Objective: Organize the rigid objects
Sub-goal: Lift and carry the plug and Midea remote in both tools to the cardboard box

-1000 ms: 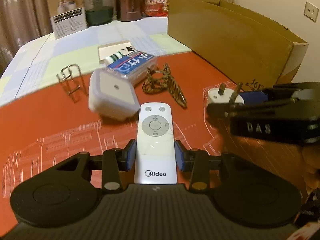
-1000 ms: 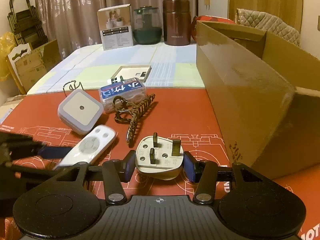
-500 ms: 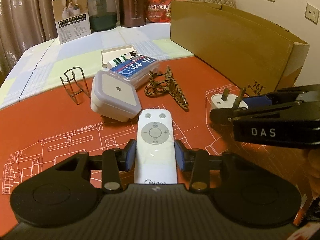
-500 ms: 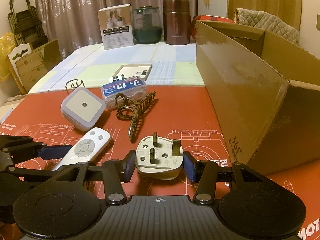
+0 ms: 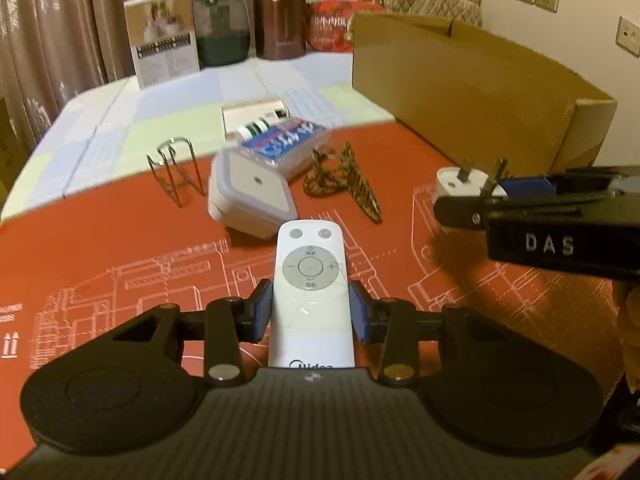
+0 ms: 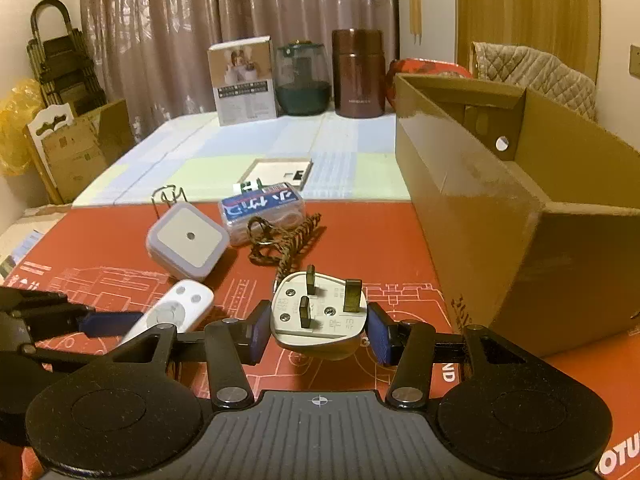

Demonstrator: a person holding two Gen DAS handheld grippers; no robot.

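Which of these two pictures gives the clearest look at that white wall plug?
The right wrist view: the white plug fills the middle, its three pins facing the camera. The left wrist view shows only part of it, behind the right gripper.

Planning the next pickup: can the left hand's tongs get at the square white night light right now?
Probably not as things stand: the left tongs are shut on the white remote. The night light lies just beyond the remote's tip, with nothing between, so the path looks free once the remote is dropped off.
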